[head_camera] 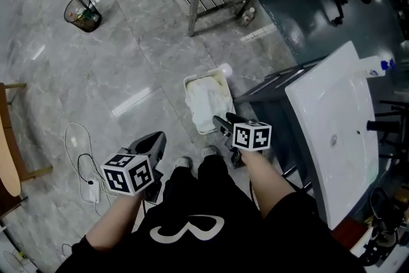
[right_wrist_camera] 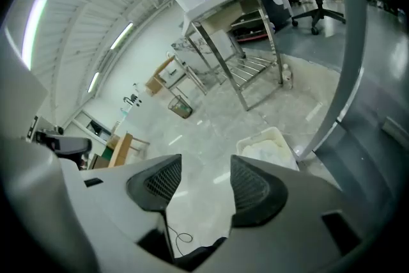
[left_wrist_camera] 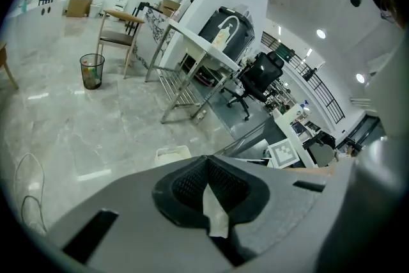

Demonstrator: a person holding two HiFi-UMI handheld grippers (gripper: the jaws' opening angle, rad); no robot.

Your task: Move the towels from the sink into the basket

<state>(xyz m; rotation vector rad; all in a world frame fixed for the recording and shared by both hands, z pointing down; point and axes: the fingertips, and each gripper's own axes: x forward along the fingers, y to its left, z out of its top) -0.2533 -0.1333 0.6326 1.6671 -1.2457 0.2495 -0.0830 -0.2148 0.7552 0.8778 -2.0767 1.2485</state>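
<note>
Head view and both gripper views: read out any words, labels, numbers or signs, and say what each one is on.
"3", perhaps: a white looped figure on the person's black shirt; it may be a logo instead.
Left marker cube and right marker cube: black-and-white square patterns, no letters or numbers.
Bottle at the edge of the sink: any label is too small to read.
No other text is legible in any view.

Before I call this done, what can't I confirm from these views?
Towels: head view, one white heap in the basket; too small to count, near corner behind the right hand-held gripper.
Sink: looks empty in the head view; neither gripper view looks into it.
Left hand-held gripper: left gripper view, pale sliver below its closed pads; scrap or floor, unclear.
</note>
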